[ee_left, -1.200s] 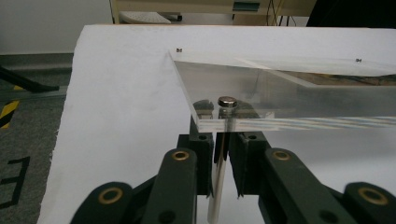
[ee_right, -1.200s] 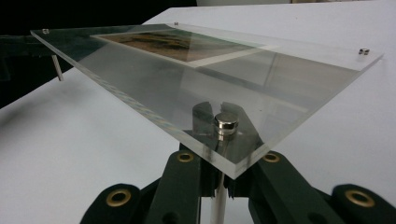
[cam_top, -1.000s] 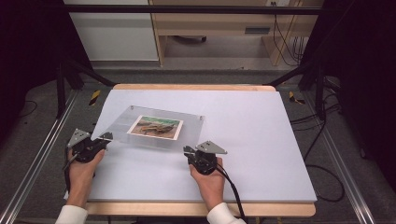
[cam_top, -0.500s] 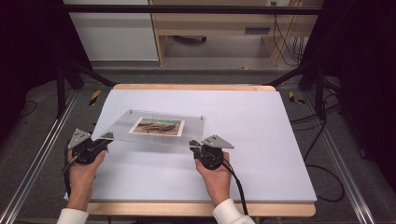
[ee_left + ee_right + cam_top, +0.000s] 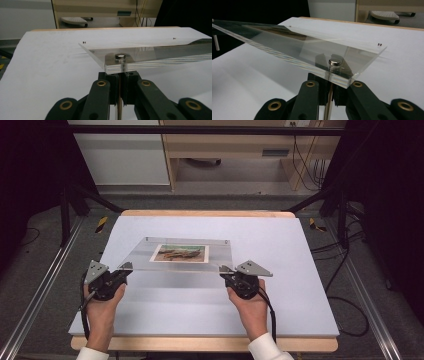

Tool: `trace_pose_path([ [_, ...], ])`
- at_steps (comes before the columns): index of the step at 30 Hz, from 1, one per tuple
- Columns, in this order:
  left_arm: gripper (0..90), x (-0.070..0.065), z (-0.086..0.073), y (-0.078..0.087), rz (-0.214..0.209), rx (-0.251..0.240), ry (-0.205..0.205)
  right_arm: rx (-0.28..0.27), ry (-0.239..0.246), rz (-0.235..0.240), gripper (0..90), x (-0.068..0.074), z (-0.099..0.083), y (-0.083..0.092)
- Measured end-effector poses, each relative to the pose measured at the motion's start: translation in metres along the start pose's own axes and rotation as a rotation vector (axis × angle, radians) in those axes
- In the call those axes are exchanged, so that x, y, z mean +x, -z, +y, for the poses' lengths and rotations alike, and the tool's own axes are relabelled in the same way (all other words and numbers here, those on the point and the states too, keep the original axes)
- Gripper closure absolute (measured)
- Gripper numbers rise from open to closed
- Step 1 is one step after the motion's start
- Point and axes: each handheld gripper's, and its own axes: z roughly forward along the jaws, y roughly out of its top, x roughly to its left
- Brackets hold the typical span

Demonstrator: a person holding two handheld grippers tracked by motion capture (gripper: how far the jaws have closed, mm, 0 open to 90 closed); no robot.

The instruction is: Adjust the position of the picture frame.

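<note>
Pinching its two near corners, the closed left gripper [image 5: 125,266] and right gripper [image 5: 225,269] hold the clear photo frame [image 5: 182,254] level above the desk [image 5: 300,270], sharing its weight.

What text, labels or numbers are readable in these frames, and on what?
No readable text anywhere.
Picture inside the clear acrylic frame: an image, no legible words.
Panel on the wooden furniture behind the table: too small and blurred to read.
Yellow-black markers on the floor: stripes, no characters.

L [image 5: 125,267] & R grippers [image 5: 226,270], fingers apparently clamped.
</note>
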Motion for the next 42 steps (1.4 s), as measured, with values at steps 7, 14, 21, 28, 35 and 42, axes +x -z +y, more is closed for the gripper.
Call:
trace_pose_path([
  [7,84.2,-0.022,0.002,-0.001,-0.016,-0.015,-0.011,-0.019,-0.007,-0.002,83.8,-0.015,-0.004,0.017],
  [14,84.2,-0.049,0.001,-0.008,-0.024,-0.018,-0.036,-0.031,-0.039,-0.013,84.0,-0.035,-0.015,0.034],
  [21,84.0,-0.063,0.000,-0.012,-0.043,-0.032,-0.046,-0.029,-0.047,-0.024,84.0,-0.048,-0.017,0.045],
  [28,83.9,-0.070,-0.002,-0.019,-0.059,-0.030,-0.042,-0.018,-0.046,-0.040,84.0,-0.057,-0.017,0.050],
  [35,83.8,-0.078,-0.005,-0.027,-0.068,-0.031,-0.047,-0.012,-0.054,-0.067,84.1,-0.066,-0.018,0.051],
  [42,83.4,-0.082,-0.012,-0.030,-0.082,-0.011,-0.032,0.017,-0.057,-0.064,84.0,-0.074,-0.021,0.052],
])
